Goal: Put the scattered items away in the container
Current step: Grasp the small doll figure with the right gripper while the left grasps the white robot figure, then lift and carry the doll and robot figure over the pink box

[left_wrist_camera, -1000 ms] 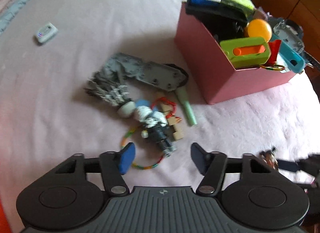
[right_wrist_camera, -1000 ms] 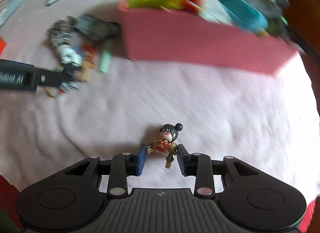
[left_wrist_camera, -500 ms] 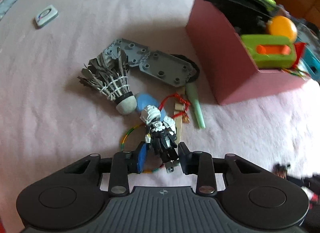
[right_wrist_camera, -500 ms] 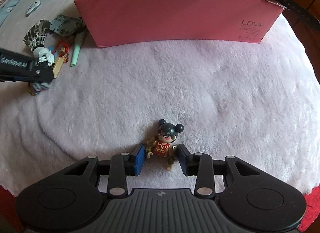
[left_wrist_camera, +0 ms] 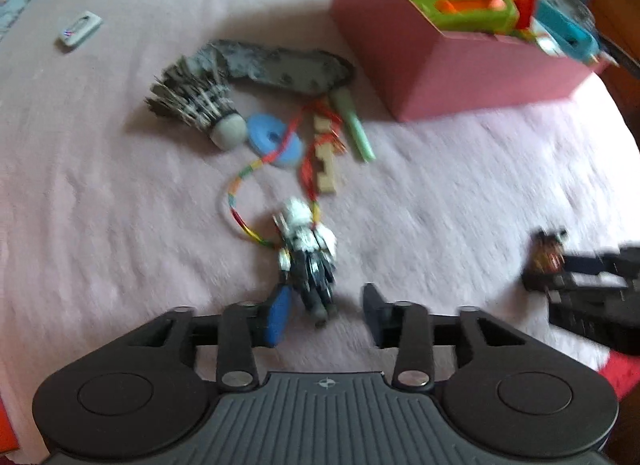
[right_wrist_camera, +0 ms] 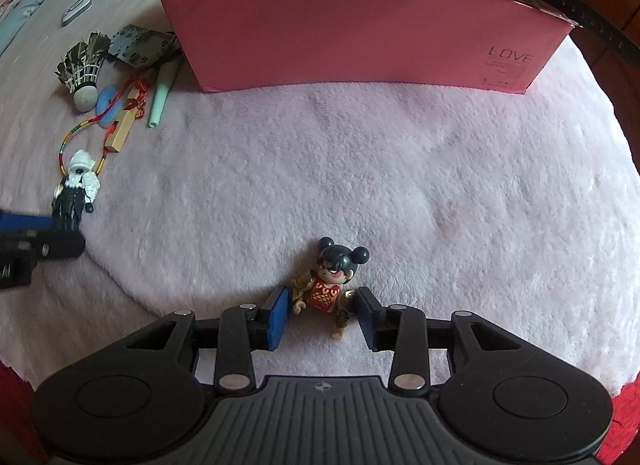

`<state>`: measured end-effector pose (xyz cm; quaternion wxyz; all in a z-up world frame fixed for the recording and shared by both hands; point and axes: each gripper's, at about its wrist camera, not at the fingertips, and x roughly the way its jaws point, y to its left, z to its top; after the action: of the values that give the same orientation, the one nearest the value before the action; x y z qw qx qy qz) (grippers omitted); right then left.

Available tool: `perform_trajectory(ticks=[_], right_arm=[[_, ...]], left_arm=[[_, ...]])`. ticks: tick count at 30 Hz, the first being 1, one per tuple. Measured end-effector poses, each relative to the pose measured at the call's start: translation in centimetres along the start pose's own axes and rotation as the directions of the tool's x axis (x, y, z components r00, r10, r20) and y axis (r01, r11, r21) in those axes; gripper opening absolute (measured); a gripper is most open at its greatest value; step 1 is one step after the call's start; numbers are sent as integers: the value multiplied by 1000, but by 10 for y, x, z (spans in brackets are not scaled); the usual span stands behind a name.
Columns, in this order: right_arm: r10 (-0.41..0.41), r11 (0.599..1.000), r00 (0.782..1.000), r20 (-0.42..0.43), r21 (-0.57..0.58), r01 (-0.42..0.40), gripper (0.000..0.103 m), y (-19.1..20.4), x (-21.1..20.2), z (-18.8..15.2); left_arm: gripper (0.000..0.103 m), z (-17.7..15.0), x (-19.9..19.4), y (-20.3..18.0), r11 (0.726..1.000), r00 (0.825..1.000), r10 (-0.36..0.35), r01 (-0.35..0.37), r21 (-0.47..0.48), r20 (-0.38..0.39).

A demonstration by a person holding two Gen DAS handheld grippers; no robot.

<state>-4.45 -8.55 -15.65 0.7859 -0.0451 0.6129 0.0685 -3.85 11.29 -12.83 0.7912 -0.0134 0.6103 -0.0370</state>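
While both figures lie on the pink fleece blanket (right_wrist_camera: 400, 169) short of the pink box (right_wrist_camera: 360, 33), each sits between the jaws of its own hand-held gripper.

Item one: white-and-black robot figure (left_wrist_camera: 306, 257). Lies lengthwise, helmet toward the pink box, legs toward the left hand-held gripper (left_wrist_camera: 324, 307). Jaws are opening; the legs rest against the blue left pad, the other pad stands clear, so no grip. Its long axis runs roughly in line with the fingers, leaning slightly toward the box. A striped cord loop (left_wrist_camera: 240, 201) runs up to its helmet; whether it is snagged cannot be told through the blur.

Item two: dark-haired figure in red (right_wrist_camera: 332, 285). Lies on its back, head toward the pink box, feet toward the right hand-held gripper (right_wrist_camera: 322, 315). Jaws are opening slightly; both pads flank the torso without plainly pressing.

Nearness: the left tool is nearer the robot figure, the right tool nearer the red one; the red figure lies farther from the box's left corner than the remaining pile of shuttlecock (right_wrist_camera: 82, 73), blue disc (right_wrist_camera: 106, 99) and mint tube (right_wrist_camera: 162, 93).

Judgement: closing across each torso should suit, since both bodies lie along the fingers.
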Motion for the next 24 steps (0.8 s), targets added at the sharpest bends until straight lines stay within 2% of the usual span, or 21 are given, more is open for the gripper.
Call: perform_trajectory(ticks=[2, 5, 6, 7, 10, 14, 18, 24], right_arm=[[-4, 1000, 1000, 3, -3, 4, 42, 1, 1, 0], [-9, 1000, 1000, 6, 5, 9, 43, 3, 3, 0], [-10, 1000, 1000, 7, 8, 10, 43, 4, 3, 0], [-10, 1000, 1000, 9, 11, 10, 44, 3, 3, 0], [-9, 1000, 1000, 15, 16, 8, 45, 2, 3, -1], [-9, 999, 1000, 19, 40, 9, 37, 2, -1, -1], [-1, 999, 999, 42, 50, -1, 37, 0, -15, -4], [4, 999, 995, 95, 36, -7, 37, -8, -47, -2]], left_arm=[[56, 8, 4, 6, 999, 1000, 4, -3, -39, 7], [53, 18, 18, 12, 998, 999, -6, 4, -68, -33], [41, 19, 20, 12, 997, 999, -2, 0, -71, -38], [35, 19, 20, 14, 997, 999, 3, -6, -71, -41], [35, 15, 12, 19, 997, 999, -17, 13, -82, -44], [35, 3, -11, 22, 998, 999, -33, 31, -60, -30], [35, -6, -37, 23, 997, 998, -61, 60, -44, -10], [35, 4, -60, 9, 996, 996, -85, 85, -12, 30]])
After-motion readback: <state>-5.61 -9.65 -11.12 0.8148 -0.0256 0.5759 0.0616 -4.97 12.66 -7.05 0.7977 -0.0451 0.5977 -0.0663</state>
